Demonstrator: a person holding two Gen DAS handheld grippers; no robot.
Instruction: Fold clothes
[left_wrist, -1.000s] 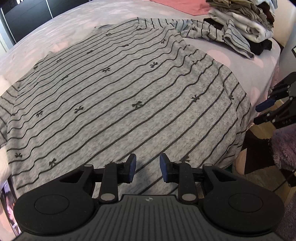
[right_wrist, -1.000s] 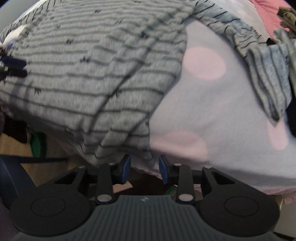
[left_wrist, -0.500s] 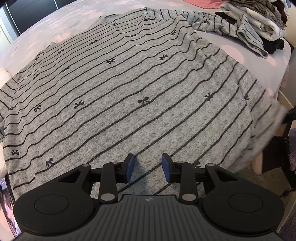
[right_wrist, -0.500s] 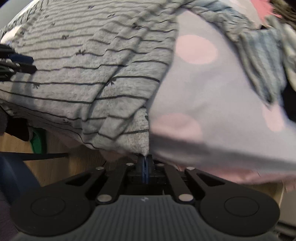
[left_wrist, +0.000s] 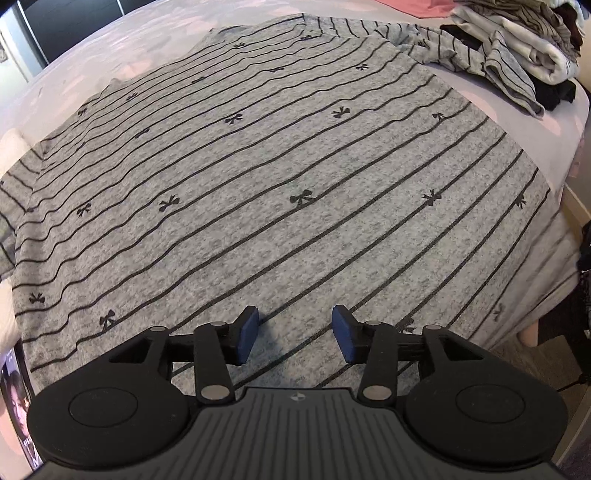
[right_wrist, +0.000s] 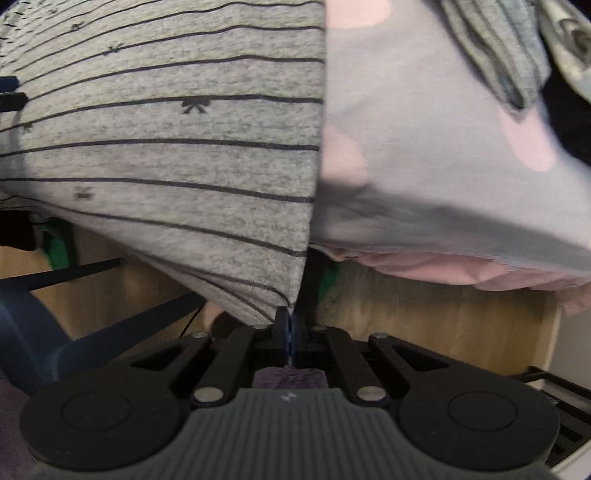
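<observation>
We find the right gripper (right_wrist: 290, 326) clenched on a corner of the shirt (left_wrist: 280, 177); the left gripper (left_wrist: 294, 334) stands released above the hem.

We note the shirt, grey with thin dark stripes and small bows, lies spread flat across the bed (left_wrist: 565, 110), its near edge hanging over the side. In the left wrist view the 2 blue pads (left_wrist: 246, 334) sit well apart with striped cloth showing between them; we cannot tell whether they touch the fabric. In the right wrist view the jaws are pressed together on the shirt's lower corner, and the cloth runs taut up from them along a straight side edge, just beside the sheet (right_wrist: 424, 155) with pink dots. One sleeve trails toward a pile of clothes (left_wrist: 524, 48) at the far corner. Wood floor (right_wrist: 424, 306) shows below the bed edge.
</observation>
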